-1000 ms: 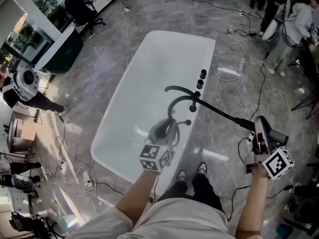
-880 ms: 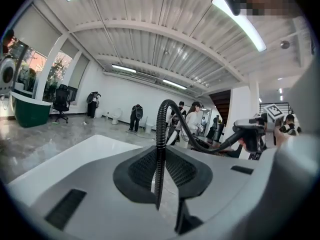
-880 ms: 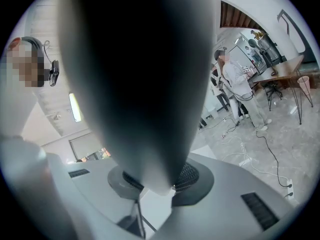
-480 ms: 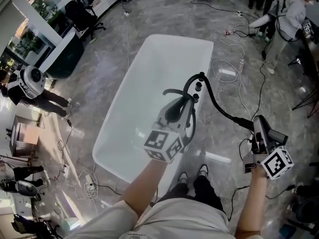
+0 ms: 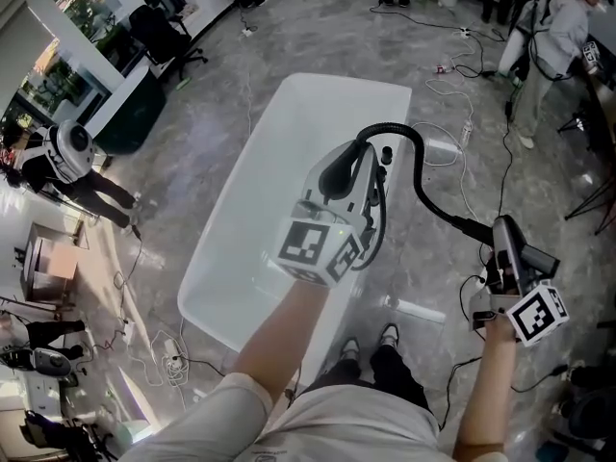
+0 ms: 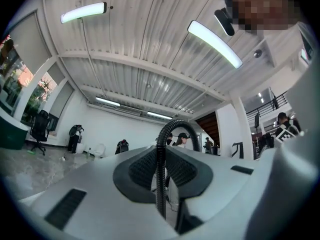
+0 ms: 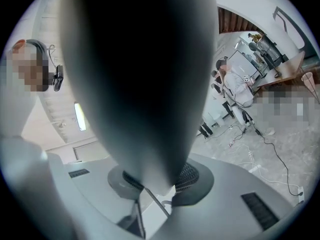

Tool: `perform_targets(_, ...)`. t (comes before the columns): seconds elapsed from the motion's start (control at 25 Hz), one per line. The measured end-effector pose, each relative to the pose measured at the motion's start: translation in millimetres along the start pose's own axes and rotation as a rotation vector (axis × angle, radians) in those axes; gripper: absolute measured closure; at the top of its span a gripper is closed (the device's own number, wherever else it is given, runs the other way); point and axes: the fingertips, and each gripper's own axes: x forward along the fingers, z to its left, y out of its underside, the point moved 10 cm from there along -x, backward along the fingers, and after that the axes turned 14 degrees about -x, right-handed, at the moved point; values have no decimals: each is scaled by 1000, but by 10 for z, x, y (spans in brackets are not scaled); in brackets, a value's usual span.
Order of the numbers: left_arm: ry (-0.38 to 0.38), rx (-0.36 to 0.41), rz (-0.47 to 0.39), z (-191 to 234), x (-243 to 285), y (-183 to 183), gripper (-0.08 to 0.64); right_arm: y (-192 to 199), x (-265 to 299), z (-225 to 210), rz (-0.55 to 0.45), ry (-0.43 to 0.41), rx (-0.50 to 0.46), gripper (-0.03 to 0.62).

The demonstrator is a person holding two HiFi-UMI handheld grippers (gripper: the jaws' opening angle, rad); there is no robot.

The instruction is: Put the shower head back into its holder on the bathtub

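left gripper (image 5: 352, 169): clamped on hose (image 5: 414, 162); ribbed, floppy, likely to drag
right gripper (image 5: 504, 261): grasping shower head (image 5: 512, 242); rigid, smooth, probably light
hold: handle, near the hose joint

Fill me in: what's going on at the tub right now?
A person stands at one end of the white bathtub with a tool in each hand. The right tool is clamped on the shower head, held out to the side over the floor, away from the tub. The left tool grips the black hose and holds it up near the tub's edge. The shower head is not yet in its holder.
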Motion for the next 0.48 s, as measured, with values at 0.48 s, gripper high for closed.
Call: perform_targets(0.48,41,101,-7,-60,698,-138,508,-171,265,-295,-38,-34,0,485)
